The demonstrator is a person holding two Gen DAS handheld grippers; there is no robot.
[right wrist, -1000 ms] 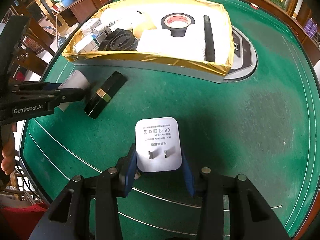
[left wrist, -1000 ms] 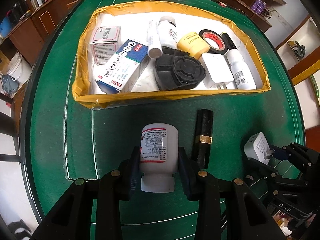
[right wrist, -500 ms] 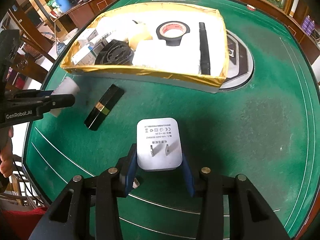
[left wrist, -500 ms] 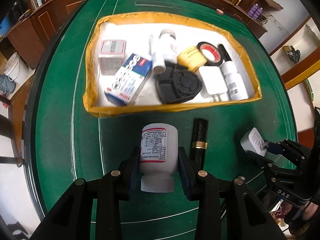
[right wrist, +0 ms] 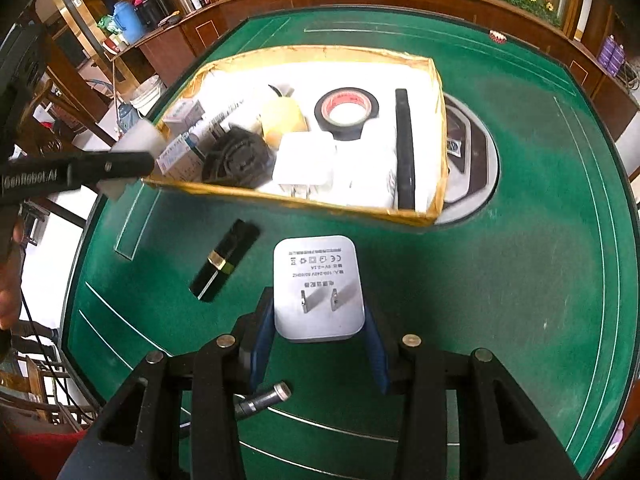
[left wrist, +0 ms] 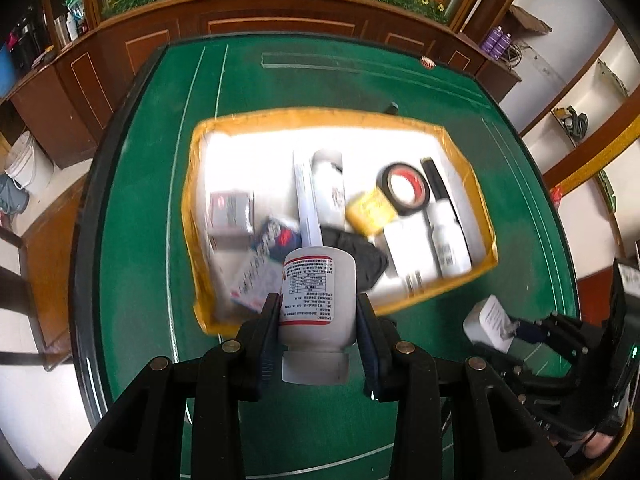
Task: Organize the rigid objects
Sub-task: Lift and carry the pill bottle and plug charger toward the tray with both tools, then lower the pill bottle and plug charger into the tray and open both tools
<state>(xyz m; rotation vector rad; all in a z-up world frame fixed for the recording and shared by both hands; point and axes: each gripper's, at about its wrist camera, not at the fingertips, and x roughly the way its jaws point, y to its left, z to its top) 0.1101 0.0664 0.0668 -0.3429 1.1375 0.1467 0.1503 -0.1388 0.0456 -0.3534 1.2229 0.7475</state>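
A big round table (right wrist: 520,240) has a green felt top with thin white lines on it and a dark rim around the edge. A wide, low box with yellow taped walls (right wrist: 439,128) sits on the felt, and it is full of small things. Part of a round silver and black plate (right wrist: 476,160) set in the middle of the table peeks out from under the right side of the box. A black stick-shaped tube with a gold band (right wrist: 225,265) lies flat on the felt, just in front of the box and not touching it.
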